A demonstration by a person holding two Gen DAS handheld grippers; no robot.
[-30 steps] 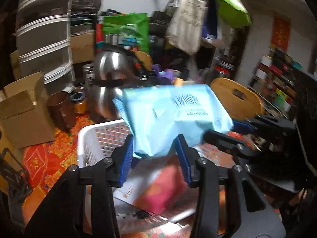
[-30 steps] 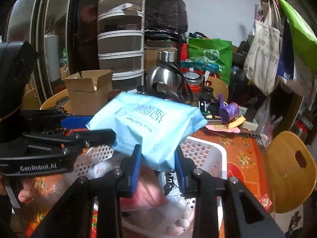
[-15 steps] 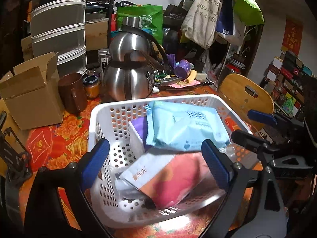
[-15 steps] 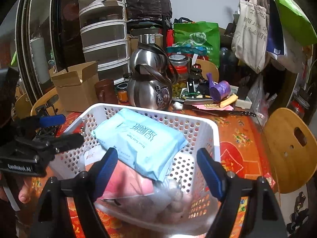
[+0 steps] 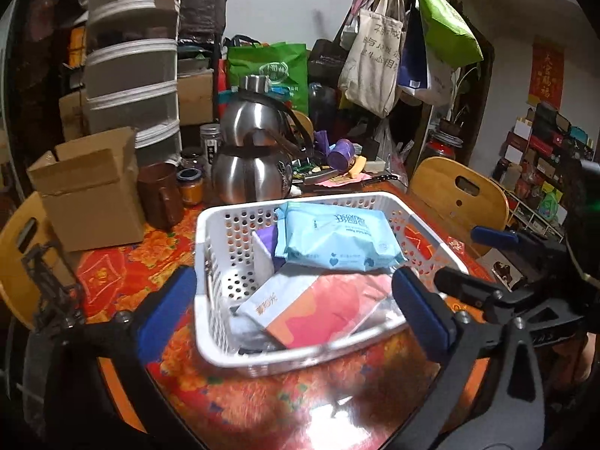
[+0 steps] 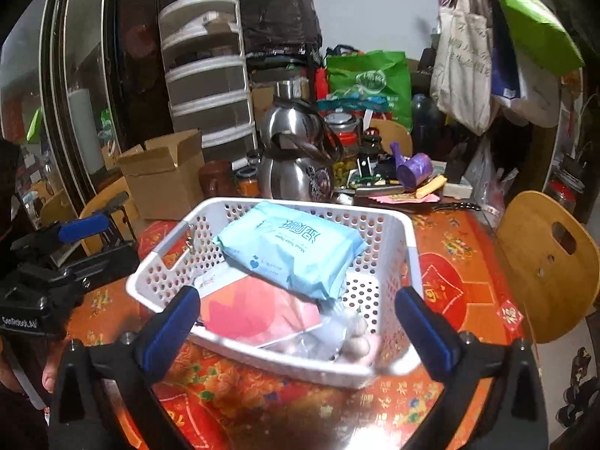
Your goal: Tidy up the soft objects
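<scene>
A white perforated basket [image 5: 240, 356] stands on the red flowered tablecloth; it also shows in the right wrist view [image 6: 397, 247]. A light blue pack of wet tissue [image 5: 333, 240] [image 6: 288, 251] lies on top inside it, over a pink and white tissue pack [image 5: 318, 307] [image 6: 255, 307] and a clear bag of soft items [image 6: 348, 333]. My left gripper [image 5: 292, 311] is open and empty, pulled back in front of the basket. My right gripper [image 6: 296, 318] is open and empty, also back from the basket's near wall.
Two steel kettles [image 5: 251, 165] stand behind the basket, with a brown mug [image 5: 161, 195], jars and an open cardboard box [image 5: 90, 187] to the left. A plastic drawer tower [image 5: 131, 75] and hanging bags [image 5: 375, 60] are at the back. Wooden chairs [image 6: 547, 262] flank the table.
Both grippers held the blue pack above the basket a second ago. They opened, the pack dropped into the basket, and both grippers have drawn back and upward.
</scene>
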